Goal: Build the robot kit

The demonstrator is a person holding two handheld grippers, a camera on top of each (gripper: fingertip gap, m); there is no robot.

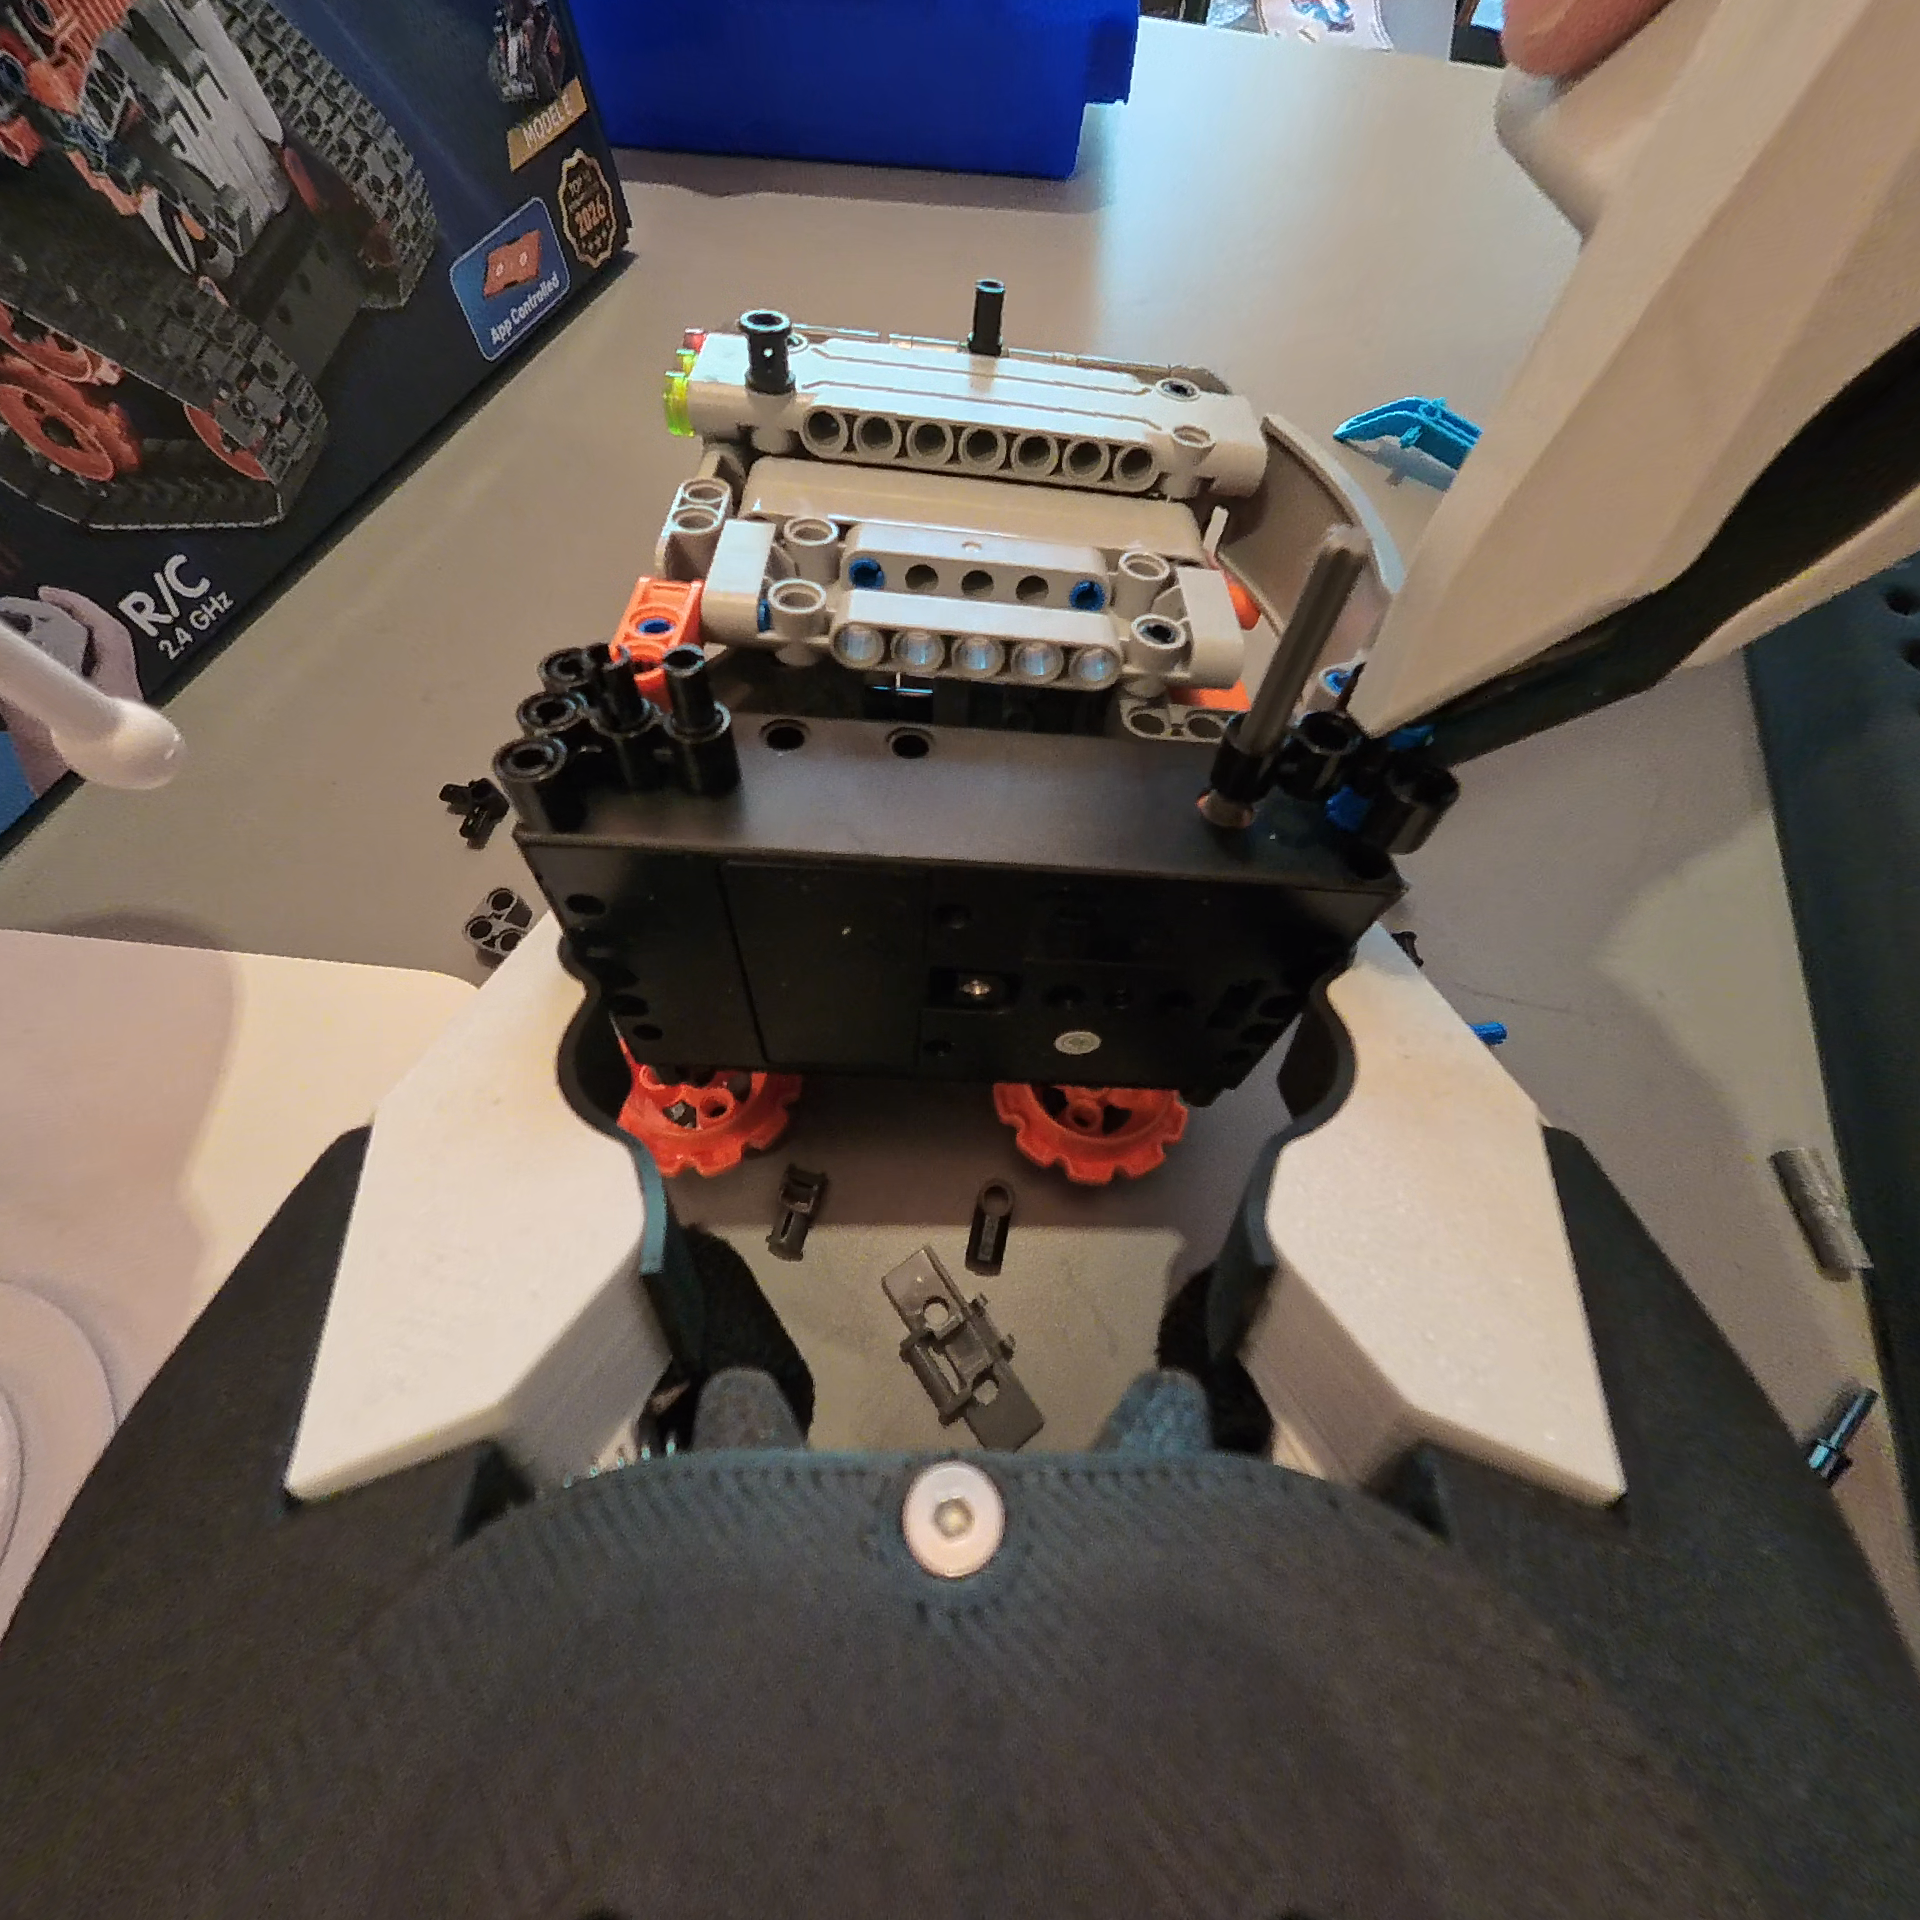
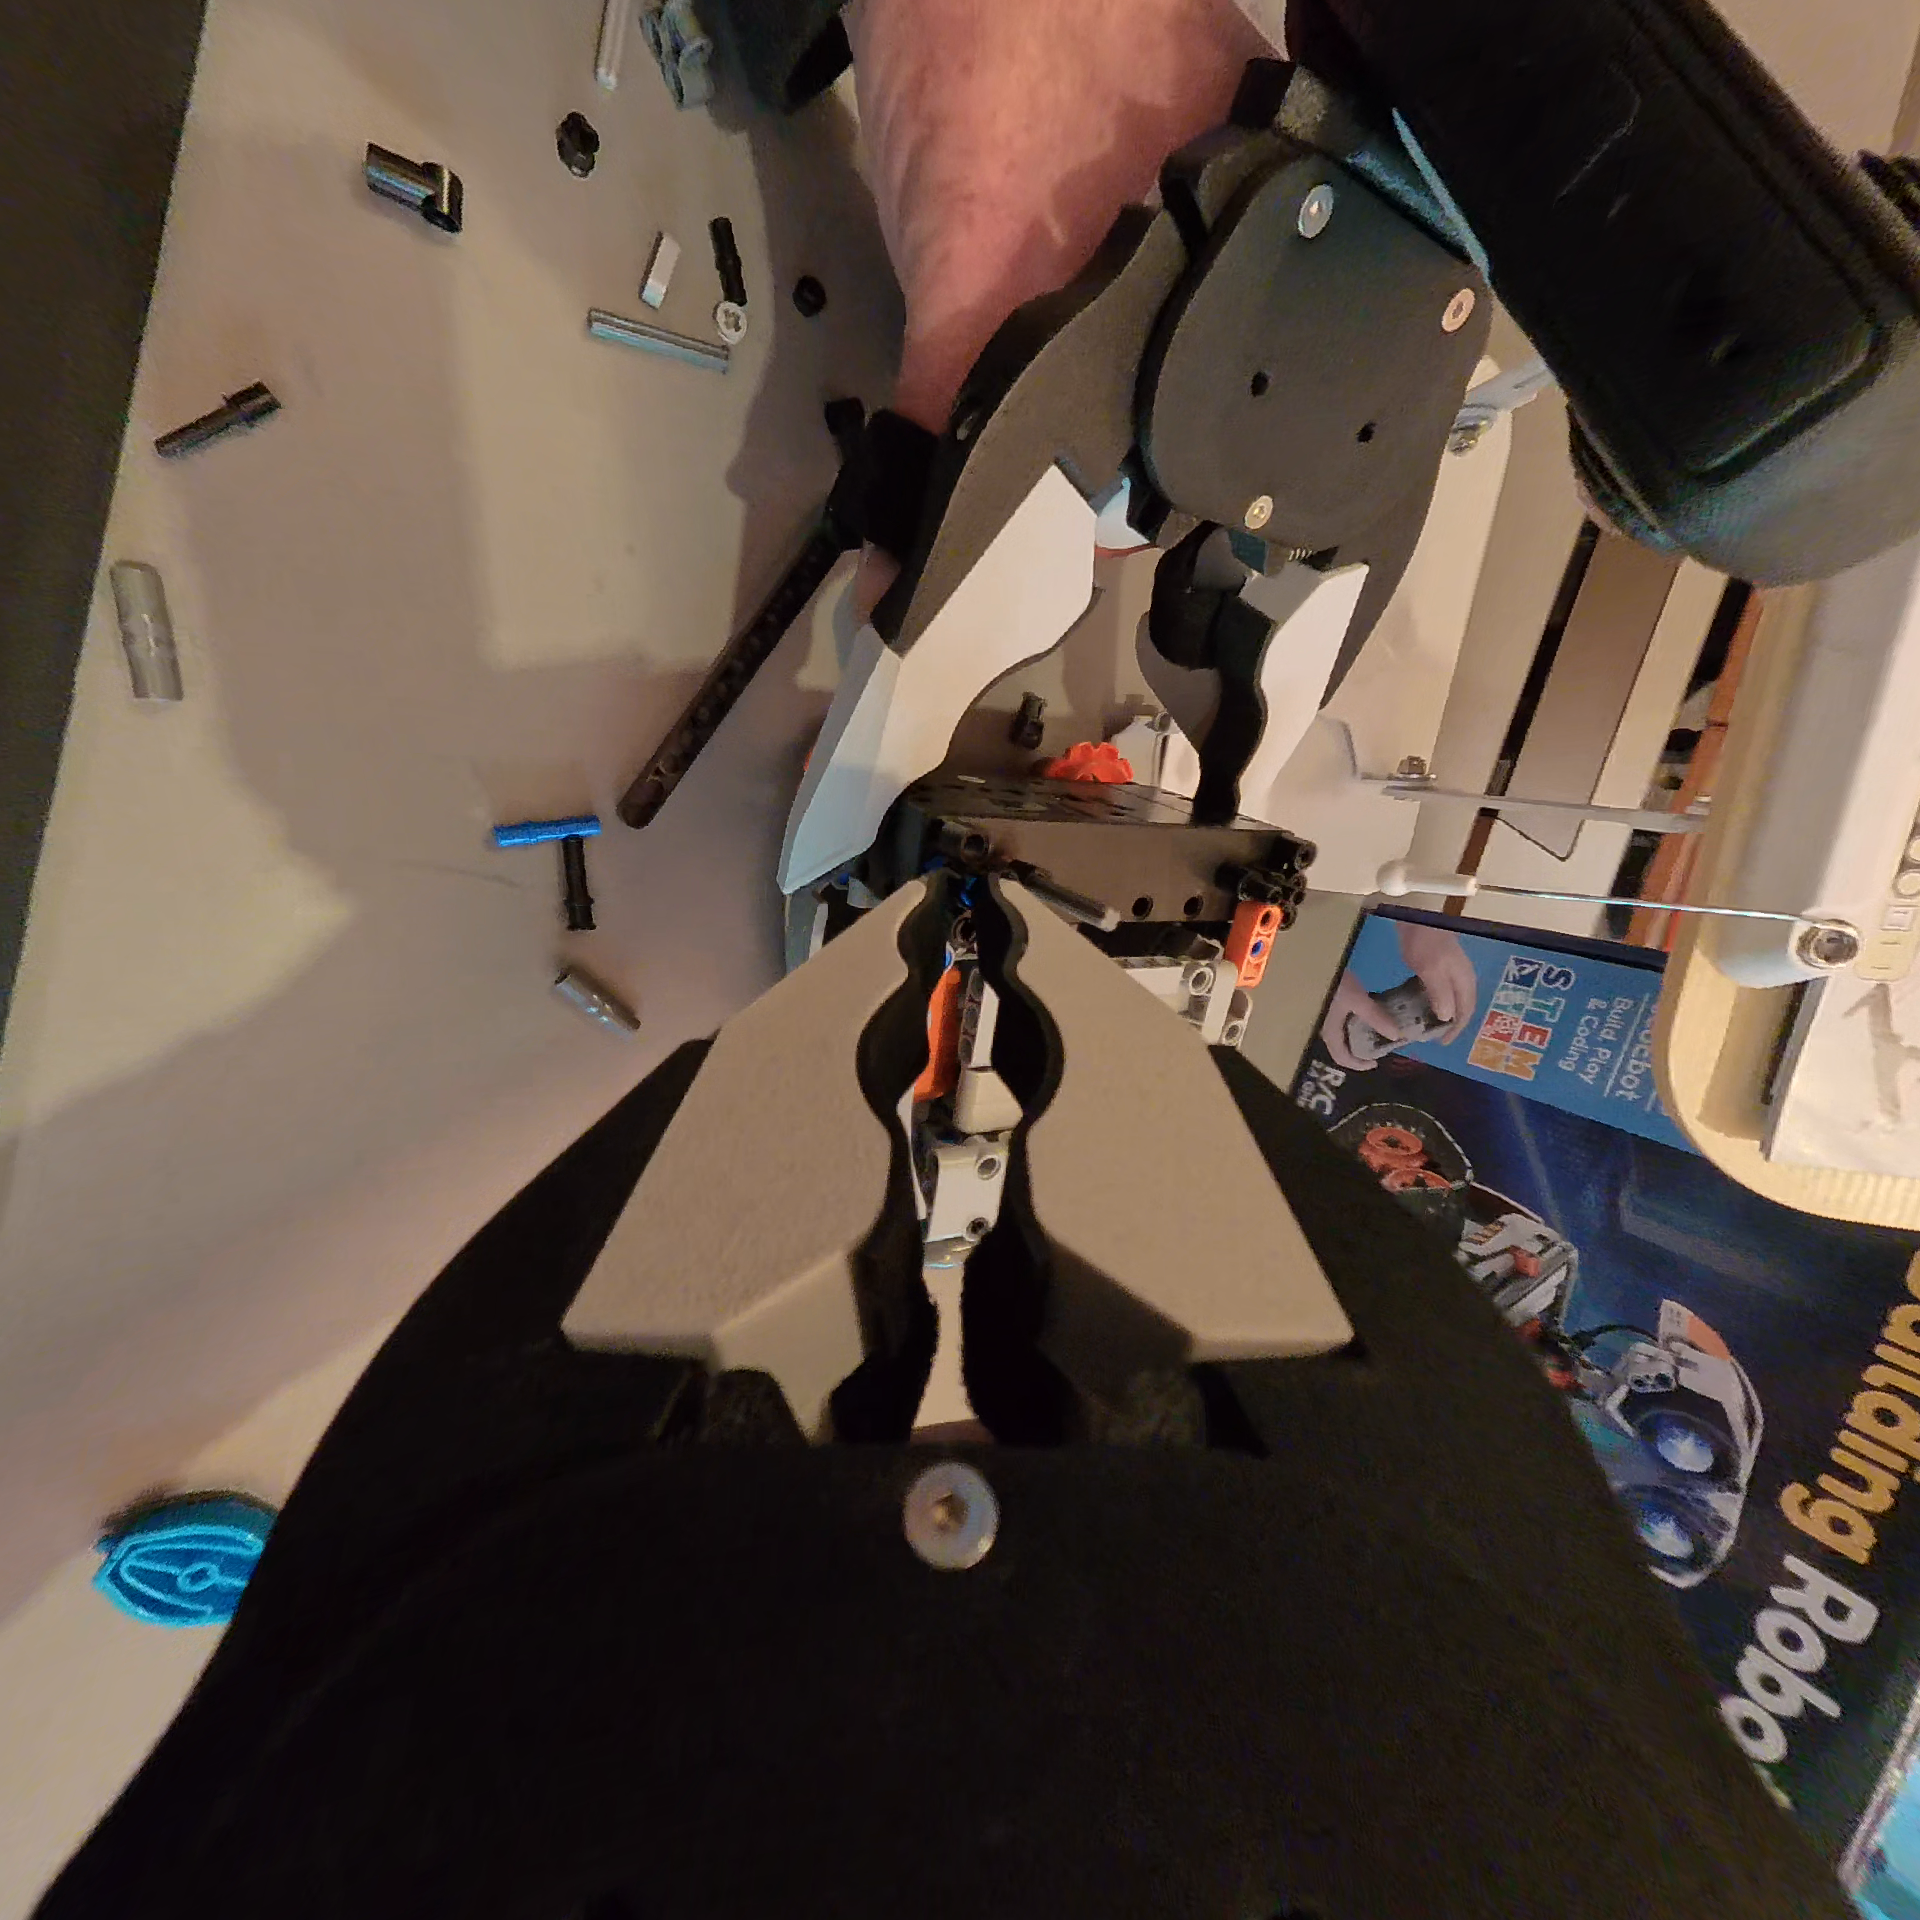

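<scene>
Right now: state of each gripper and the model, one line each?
left gripper: shut on the brick model's black base, fingers on either side.
right gripper: nearly closed, tips at the model's corner by a small blue pin; whether it grips, cannot tell.
brick model: partly built, held tilted above the table.
grey axle: standing in a black connector at the model's corner.

I see a black base block (image 1: 956,935) carrying grey beams (image 1: 977,426), orange gears (image 1: 1091,1127) and a lime stud (image 1: 675,403), white-and-black fingers (image 1: 488,1195), a beige table (image 1: 1299,208), and a dark-blue box (image 1: 208,312).
</scene>
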